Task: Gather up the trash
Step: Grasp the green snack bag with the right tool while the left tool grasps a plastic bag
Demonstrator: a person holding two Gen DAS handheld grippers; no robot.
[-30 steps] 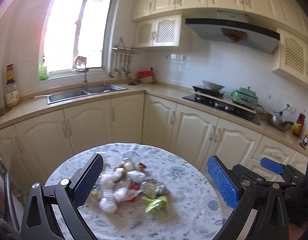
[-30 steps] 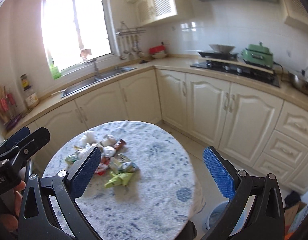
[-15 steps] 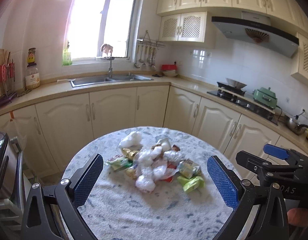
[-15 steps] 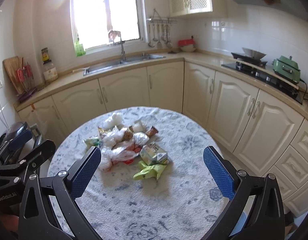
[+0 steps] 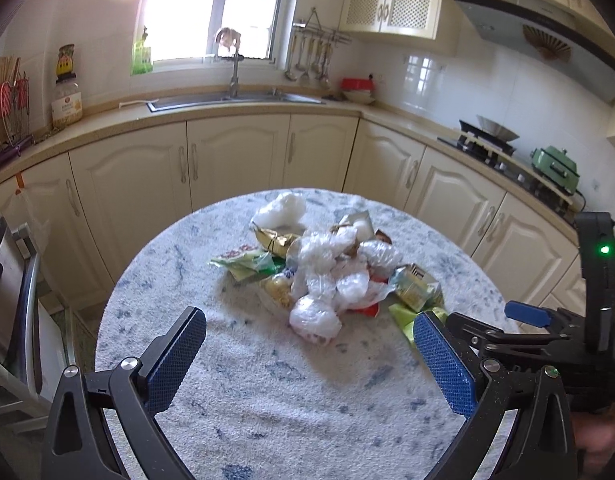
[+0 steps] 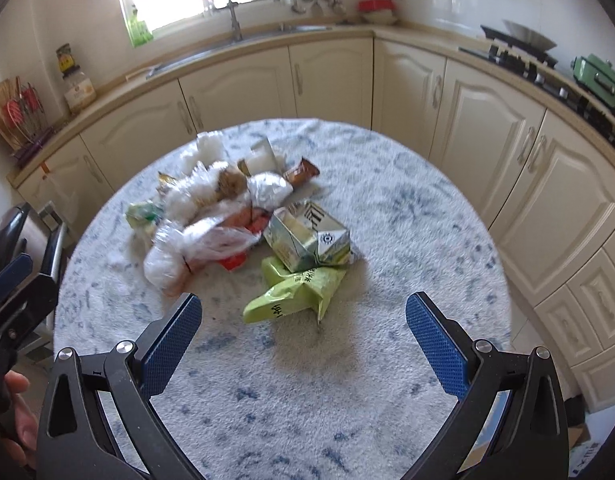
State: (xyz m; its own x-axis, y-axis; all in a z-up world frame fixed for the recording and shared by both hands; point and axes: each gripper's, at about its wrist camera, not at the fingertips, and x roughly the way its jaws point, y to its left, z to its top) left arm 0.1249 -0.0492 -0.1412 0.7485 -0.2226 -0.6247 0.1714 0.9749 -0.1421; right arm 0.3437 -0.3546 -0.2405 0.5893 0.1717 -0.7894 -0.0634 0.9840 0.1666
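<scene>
A pile of trash lies mid-table on a round table with a white-and-blue cloth: crumpled clear plastic bags, a folded drink carton, a light green wrapper, a brown snack wrapper and white tissue. My left gripper is open and empty, just short of the nearest plastic bag. My right gripper is open and empty, just short of the green wrapper. The right gripper also shows in the left wrist view.
Cream kitchen cabinets and a counter with a sink curve behind the table. A stove with a pan and a green pot is at the right. A metal appliance stands left of the table.
Both grippers have come closer to the table and tilted down toward the trash pile, which now looks larger and nearer. Both stay open and empty.
</scene>
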